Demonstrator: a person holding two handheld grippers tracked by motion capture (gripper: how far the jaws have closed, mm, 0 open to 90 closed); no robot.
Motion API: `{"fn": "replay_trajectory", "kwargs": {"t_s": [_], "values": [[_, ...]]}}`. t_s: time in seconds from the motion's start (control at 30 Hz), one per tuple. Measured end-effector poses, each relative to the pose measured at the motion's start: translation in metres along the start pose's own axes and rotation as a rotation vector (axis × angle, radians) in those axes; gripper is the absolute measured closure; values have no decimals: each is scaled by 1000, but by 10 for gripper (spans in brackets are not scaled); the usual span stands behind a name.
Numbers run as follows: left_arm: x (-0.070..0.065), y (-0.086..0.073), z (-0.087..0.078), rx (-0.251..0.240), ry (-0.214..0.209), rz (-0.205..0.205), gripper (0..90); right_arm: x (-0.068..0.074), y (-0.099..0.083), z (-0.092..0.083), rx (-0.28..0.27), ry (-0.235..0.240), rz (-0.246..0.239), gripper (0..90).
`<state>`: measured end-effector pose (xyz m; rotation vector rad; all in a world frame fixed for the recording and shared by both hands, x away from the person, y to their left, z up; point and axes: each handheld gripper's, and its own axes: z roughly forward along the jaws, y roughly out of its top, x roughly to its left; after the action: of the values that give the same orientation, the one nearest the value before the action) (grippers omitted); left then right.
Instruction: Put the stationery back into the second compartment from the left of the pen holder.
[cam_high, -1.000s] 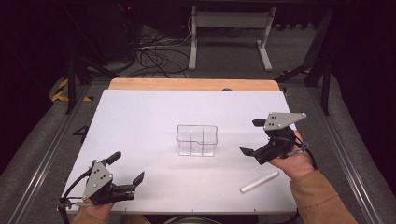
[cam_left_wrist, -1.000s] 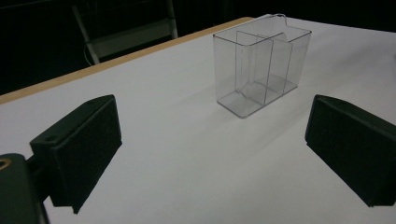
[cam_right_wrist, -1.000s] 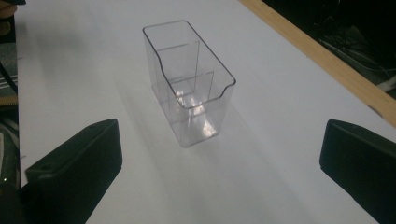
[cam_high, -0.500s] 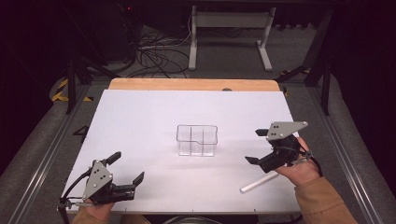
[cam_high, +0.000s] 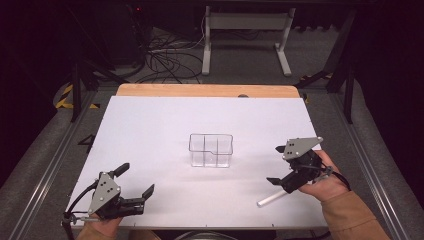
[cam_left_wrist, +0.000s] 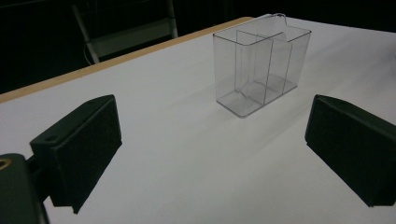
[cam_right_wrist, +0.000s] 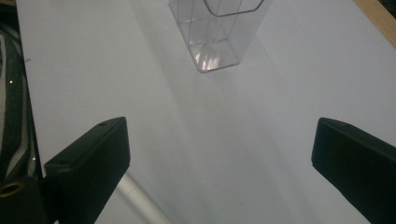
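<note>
The right gripper (cam_high: 279, 165) hovers at four o'clock of the clear divided container (cam_high: 211, 150), jaws wide apart, right above the white tube (cam_high: 272, 197) lying on the table (cam_high: 150, 125). The left gripper (cam_high: 135, 179) idles at seven o'clock, jaws apart. One likely risk: a descending jaw nudges the round tube, rolling it off the near edge.

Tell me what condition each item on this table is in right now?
Clear container: upright, empty, divided into compartments.
White stick: lying flat on the table, ungripped, beside the right gripper's near jaw.
Left gripper: open, holding nothing.
Right gripper: open, holding nothing, just above the stick.
</note>
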<state>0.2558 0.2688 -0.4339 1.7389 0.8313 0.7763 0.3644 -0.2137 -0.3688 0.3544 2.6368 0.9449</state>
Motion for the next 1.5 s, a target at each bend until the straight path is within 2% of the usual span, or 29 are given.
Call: {"fn": "replay_trajectory", "kwargs": {"t_s": [0.17, 0.33, 0.47, 0.53, 0.83, 0.87, 0.93, 1.1, 1.4, 1.43, 1.5], "values": [[0, -1, -2, 0, 6, 1, 45, 4, -1, 3, 31, 34, -64, 169], [0, -1, -4, -1, 14, -5, 45, 7, -4, 12, 116, 89, -98, 280], [0, -2, -5, 1, 18, -1, 45, 8, -7, 18, 172, 128, -125, 324], [0, -2, -5, 1, 18, -1, 45, 8, -8, 21, 198, 131, -143, 332], [0, -2, -5, 2, 19, -1, 45, 11, -16, 32, 297, 174, -151, 383], [0, -2, -5, 1, 19, -2, 45, 11, -17, 34, 304, 179, -165, 390], [1, -2, -5, 1, 18, -3, 45, 13, -19, 36, 331, 185, -154, 401], [0, -2, -5, 2, 19, 0, 45, 13, -24, 40, 358, 236, -159, 452], [0, -2, -4, 3, 14, -6, 45, 13, -29, 44, 403, 255, -195, 554], [0, -2, -4, 2, 15, -6, 45, 14, -30, 44, 418, 255, -187, 565], [1, -2, -5, -1, 16, -6, 46, 13, -32, 46, 418, 258, -213, 585]]}}
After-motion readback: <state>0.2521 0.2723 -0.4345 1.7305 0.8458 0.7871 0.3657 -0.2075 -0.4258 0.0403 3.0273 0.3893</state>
